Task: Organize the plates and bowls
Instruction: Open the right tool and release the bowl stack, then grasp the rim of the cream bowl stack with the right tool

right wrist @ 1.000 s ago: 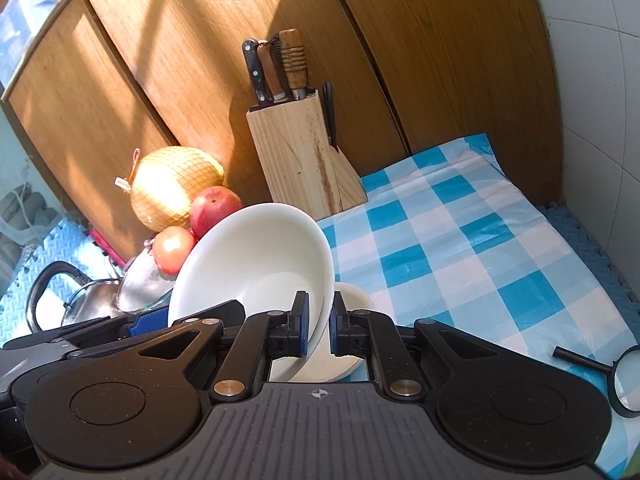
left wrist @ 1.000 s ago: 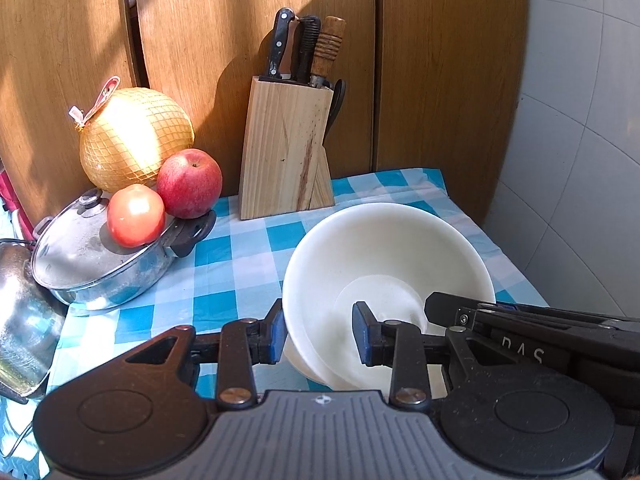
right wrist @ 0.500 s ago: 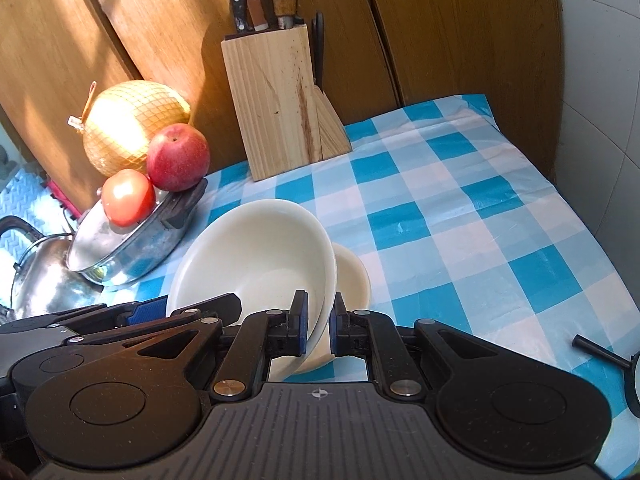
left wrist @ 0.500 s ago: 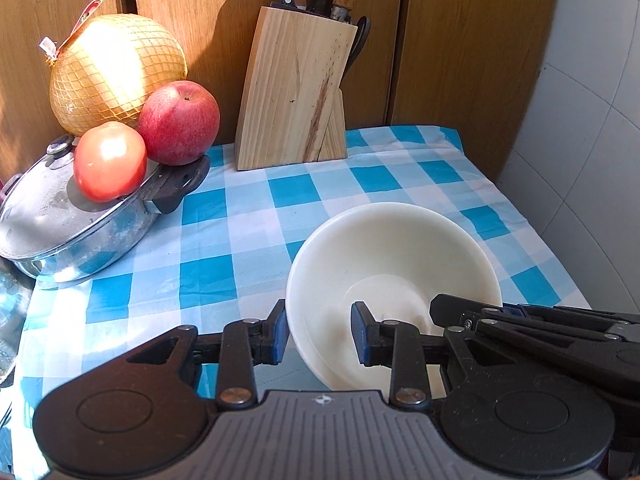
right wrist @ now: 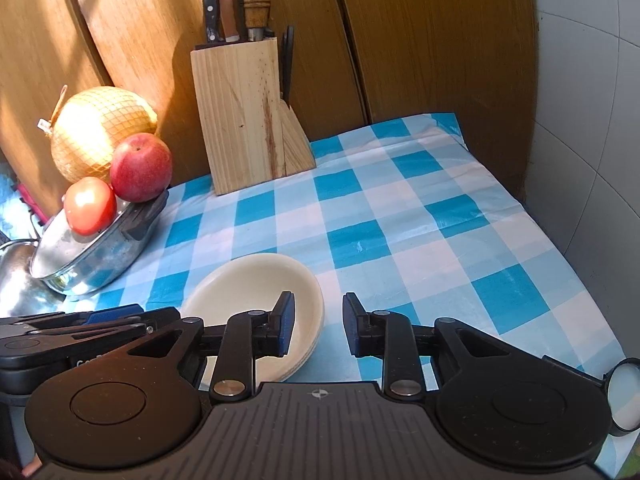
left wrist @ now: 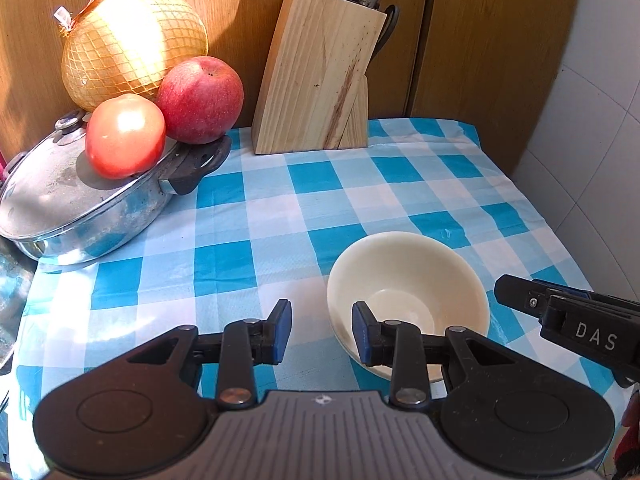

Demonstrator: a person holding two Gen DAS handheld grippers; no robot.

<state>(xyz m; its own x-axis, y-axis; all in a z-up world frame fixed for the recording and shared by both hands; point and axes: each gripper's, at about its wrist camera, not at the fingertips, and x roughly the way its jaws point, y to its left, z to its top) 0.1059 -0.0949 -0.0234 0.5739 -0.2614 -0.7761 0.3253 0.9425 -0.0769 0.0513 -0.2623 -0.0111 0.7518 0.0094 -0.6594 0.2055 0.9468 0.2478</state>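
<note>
A cream bowl [left wrist: 408, 280] sits on the blue-checked tablecloth, nested on another cream dish whose rim shows beneath it in the right wrist view [right wrist: 260, 296]. My left gripper [left wrist: 321, 332] is open and empty, its right finger at the bowl's near rim. My right gripper [right wrist: 316, 324] is open and empty, its left finger over the bowl's right edge. The right gripper's body shows at the right of the left wrist view [left wrist: 568, 320].
A wooden knife block [left wrist: 320, 80] stands at the back. A steel lidded pot [left wrist: 80, 208] at left carries a tomato [left wrist: 124, 136] and an apple [left wrist: 200, 98], with a netted pomelo [left wrist: 132, 44] behind. A magnifying glass [right wrist: 622, 396] lies at the right edge. A tiled wall [right wrist: 592, 120] is on the right.
The right gripper has let go of the bowl and opened. The bowl has come down flat onto the stack. Both grippers have drawn back slightly.
</note>
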